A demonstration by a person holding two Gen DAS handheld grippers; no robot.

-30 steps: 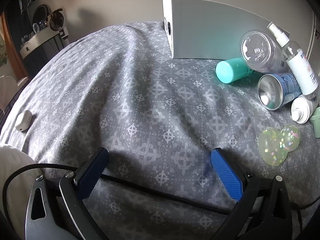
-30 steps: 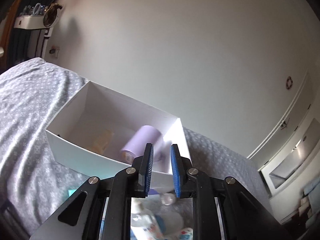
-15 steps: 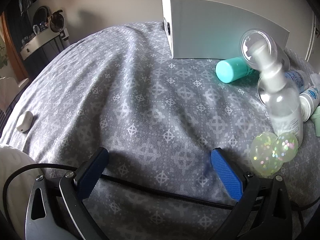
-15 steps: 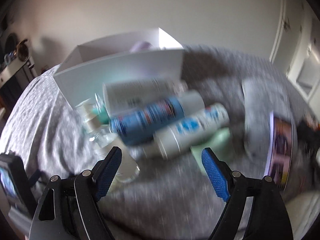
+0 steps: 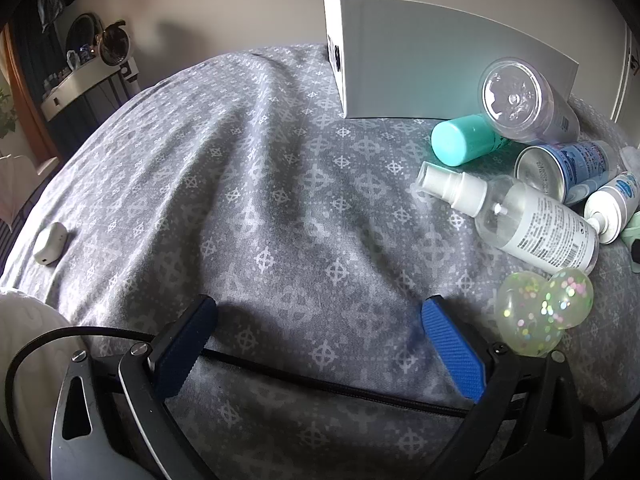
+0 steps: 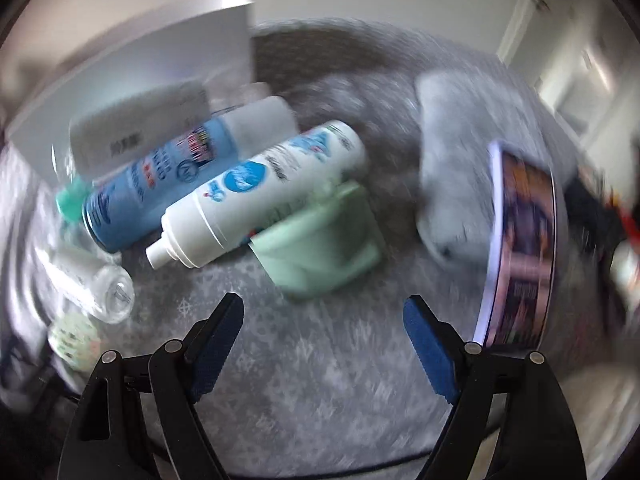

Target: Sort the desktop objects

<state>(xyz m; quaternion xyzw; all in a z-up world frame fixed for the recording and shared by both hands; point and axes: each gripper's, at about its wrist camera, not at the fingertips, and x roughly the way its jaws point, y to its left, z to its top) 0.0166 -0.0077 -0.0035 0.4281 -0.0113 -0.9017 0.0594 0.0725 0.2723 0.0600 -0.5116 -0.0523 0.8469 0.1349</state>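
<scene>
above the patterned bedspread [image 5: 280, 184], both left tongs [image 5: 316, 344] and right tongs [image 6: 324, 344] gape wide, empty.

Rt wrist view blurred; mint box [image 5: 633, 229] edge-cut

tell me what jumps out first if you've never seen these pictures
The jumble of toiletries on the grey patterned cloth: a clear spray bottle lying on its side, a blue can and a teal bottle piled in front of a white box. Nearer the camera sit two glittery translucent balls. In the right wrist view, the open right hand-held gripper points at a pale green container, holding nothing.
</scene>
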